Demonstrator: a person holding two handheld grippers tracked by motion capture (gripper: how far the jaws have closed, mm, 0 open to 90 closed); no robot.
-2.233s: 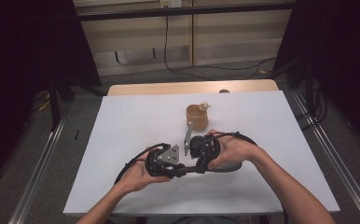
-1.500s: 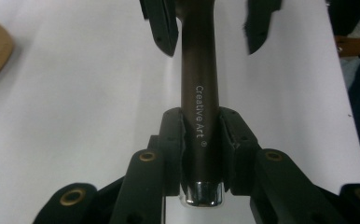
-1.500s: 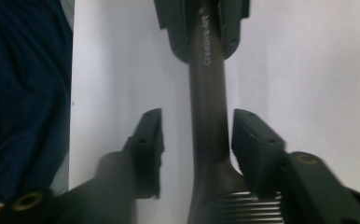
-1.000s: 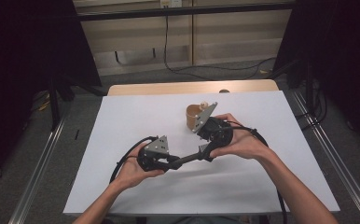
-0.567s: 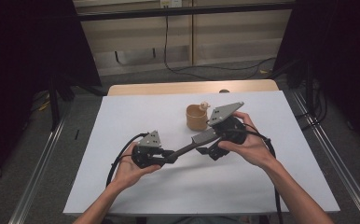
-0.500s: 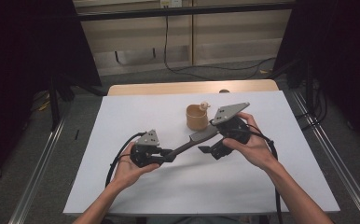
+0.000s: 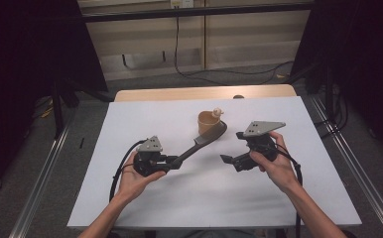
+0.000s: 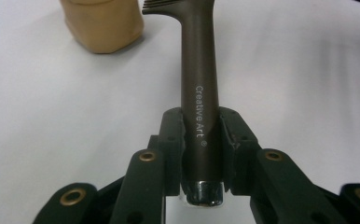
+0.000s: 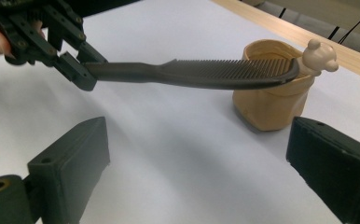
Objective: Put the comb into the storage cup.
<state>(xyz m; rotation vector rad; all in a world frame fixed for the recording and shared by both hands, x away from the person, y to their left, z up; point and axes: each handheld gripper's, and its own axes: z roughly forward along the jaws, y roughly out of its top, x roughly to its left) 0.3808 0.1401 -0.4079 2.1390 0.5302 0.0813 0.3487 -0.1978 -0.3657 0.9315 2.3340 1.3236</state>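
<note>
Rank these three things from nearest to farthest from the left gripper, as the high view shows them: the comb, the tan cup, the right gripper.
1. The comb: clamped by its handle in the left gripper, reaching up and right toward the cup.
2. The tan cup: farther up the table, at the comb's far end.
3. The right gripper: across the white table on the right side, jaws open.

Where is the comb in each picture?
High view: the comb slants across the table's middle, handle in the left gripper.
Left gripper view: it runs straight up the centre.
Right gripper view: it stretches across the top.
Shared landmark: the tan cup at its far end.
</note>
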